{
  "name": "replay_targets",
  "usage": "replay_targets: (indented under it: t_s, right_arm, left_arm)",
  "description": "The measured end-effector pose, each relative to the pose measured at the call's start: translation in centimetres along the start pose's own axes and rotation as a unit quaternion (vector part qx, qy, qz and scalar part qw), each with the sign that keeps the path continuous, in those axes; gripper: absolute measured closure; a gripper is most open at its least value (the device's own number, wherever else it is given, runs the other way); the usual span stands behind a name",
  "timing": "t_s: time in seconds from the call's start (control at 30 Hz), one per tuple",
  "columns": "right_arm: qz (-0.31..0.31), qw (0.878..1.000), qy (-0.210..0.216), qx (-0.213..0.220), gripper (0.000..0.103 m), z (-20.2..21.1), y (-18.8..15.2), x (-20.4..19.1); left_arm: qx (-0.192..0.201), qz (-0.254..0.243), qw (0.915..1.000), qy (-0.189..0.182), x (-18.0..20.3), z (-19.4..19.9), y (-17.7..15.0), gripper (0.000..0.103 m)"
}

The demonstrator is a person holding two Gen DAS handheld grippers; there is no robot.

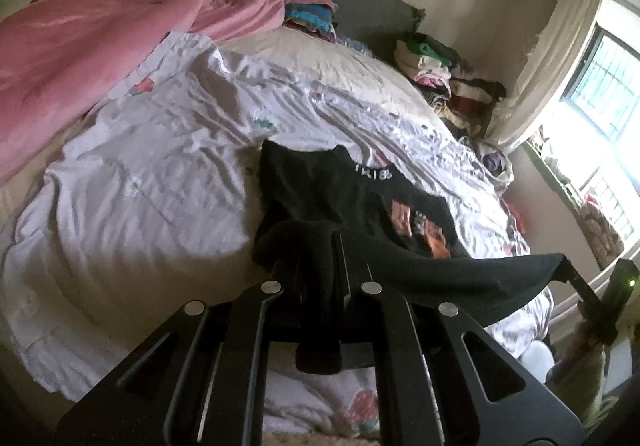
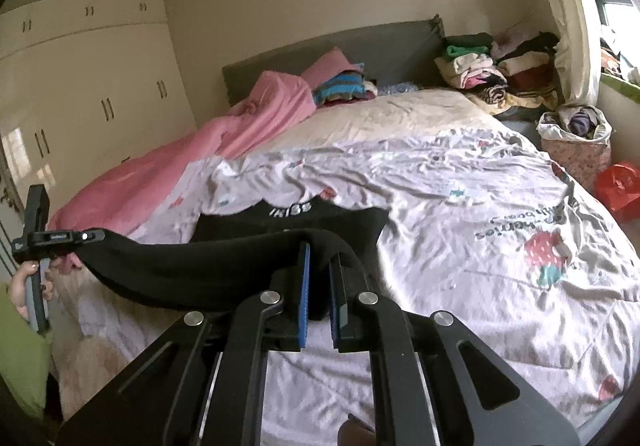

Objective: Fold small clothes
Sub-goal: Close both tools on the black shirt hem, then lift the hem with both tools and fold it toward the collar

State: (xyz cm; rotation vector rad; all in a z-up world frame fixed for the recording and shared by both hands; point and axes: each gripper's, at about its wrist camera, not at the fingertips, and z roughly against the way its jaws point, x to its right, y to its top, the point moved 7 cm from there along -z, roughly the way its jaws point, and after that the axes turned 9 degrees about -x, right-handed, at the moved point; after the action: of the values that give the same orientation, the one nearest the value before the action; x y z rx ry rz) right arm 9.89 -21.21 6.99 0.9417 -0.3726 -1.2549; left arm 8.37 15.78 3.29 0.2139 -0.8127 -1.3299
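Garment: one black T-shirt (image 2: 224,270) — hem strung between both claws, lower centre
Left claw (image 1: 320,246): pinching hem
Right claw (image 2: 319,258): pinching hem
Bed (image 2: 460,181): one — beneath

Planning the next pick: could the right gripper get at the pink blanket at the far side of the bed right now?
Probably not yet. The right gripper is shut on the black shirt, which the left gripper also holds lifted. The white sheet before the pink blanket looks unobstructed, but the shirt must go first.
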Motion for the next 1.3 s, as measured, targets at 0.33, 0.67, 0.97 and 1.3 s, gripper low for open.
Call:
replay_targets:
  t_s: [0.33,0.67,0.97,1.3]
  right_arm:
    - [-0.015,1.000,-0.021,0.016,0.096,-2.2,2.8,1.2]
    - [-0.027,0.999,-0.038,0.018,0.096,-4.4,4.8,2.5]
    - [-0.034,0.998,-0.047,0.007,0.096,-7.6,6.2,3.6]
    - [-0.034,0.997,-0.059,-0.029,0.095,-12.5,7.0,5.4]
  left_arm:
    - [0.023,0.021,0.9995,-0.007,0.4,-1.3,3.7,0.100]
    - [0.033,0.030,0.9990,-0.003,0.7,-2.8,6.5,0.100]
    - [0.036,0.049,0.9980,0.018,-0.3,-5.9,7.9,0.100]
    - [0.022,0.064,0.9971,0.036,-1.5,-10.0,9.2,0.100]
